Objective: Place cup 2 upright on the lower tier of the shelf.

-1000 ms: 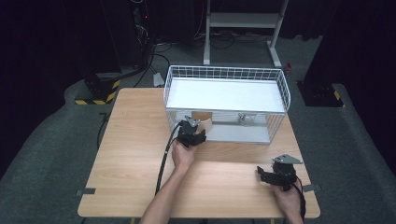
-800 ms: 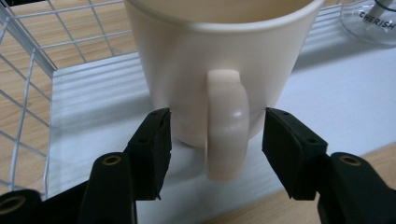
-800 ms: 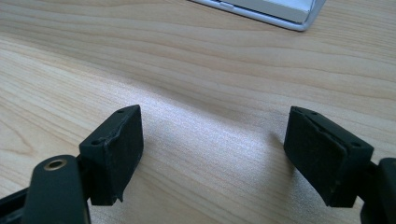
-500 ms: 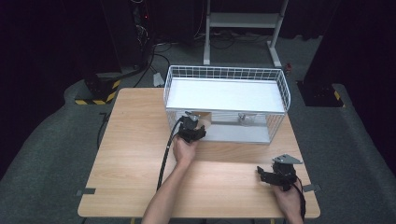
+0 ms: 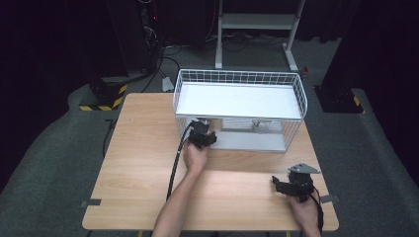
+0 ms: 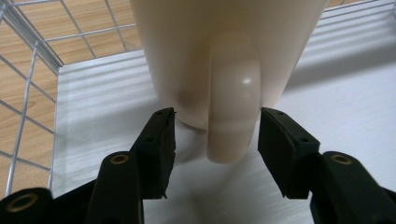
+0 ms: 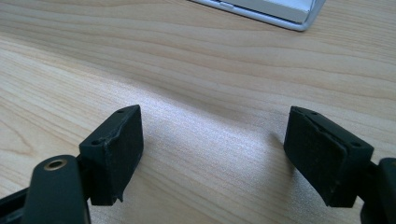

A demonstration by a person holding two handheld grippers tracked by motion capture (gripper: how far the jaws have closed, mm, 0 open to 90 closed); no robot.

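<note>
jaws of the left gripper [image 6: 215, 135] clench a cream mug's handle [image 6: 232, 93] inside the wire basket [image 5: 296, 89]; right gripper [image 7: 212, 154] gapes empty.

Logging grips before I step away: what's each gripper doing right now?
Left gripper: closed on the cream mug.
Right gripper: open, nothing between its jaws.

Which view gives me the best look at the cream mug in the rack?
The left gripper view: the cream mug and its handle sit close up between the left gripper jaws. In the high view that gripper hides it.
</note>
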